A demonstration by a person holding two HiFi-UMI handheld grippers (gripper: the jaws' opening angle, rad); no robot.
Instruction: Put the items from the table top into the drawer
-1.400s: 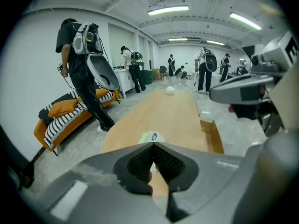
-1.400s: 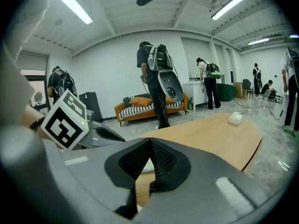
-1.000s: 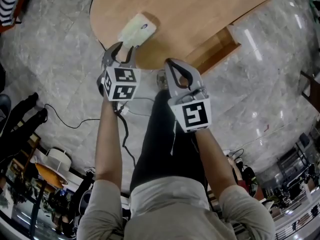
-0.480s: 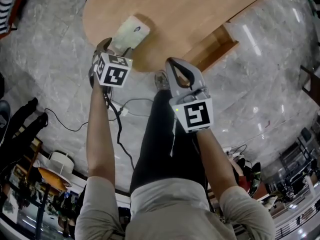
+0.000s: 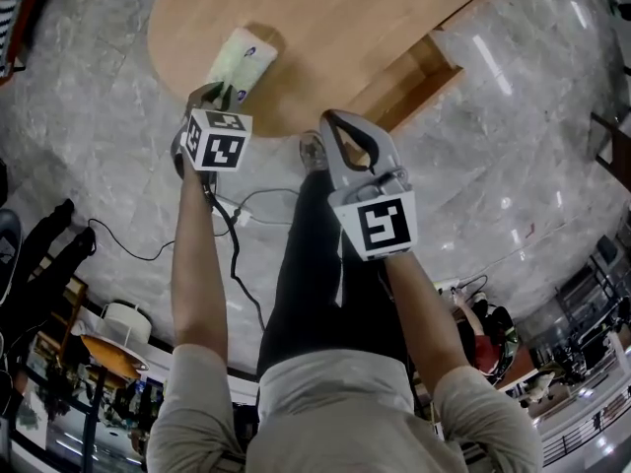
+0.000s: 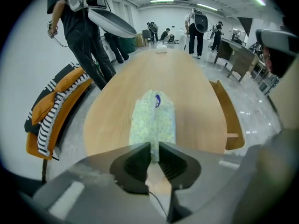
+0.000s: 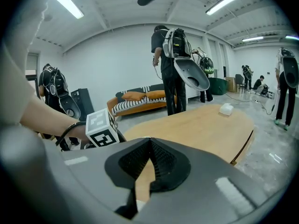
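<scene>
at table [image 5: 345, 18] edge, left gripper [image 5: 219, 93] now lower, fingers closing on packet [image 5: 240, 62] end; right gripper [image 5: 333, 124] unmoved, fingers together

Grey marble floor [image 5: 513, 166] fills the head view from 1 to 5 o'clock, and a thin black cable [image 5: 146, 256] snakes over it at 9 o'clock. In the left gripper view a sofa [image 6: 51, 111] with orange and striped cushions sits at 9 o'clock, a person in black [image 6: 84, 31] stands at 11 o'clock, and a person with a backpack [image 6: 198, 27] stands at 1 o'clock. In the right gripper view a black speaker [image 7: 84, 101] stands at 9 o'clock, and a strip light [image 7: 67, 3] glows at 11 o'clock.
</scene>
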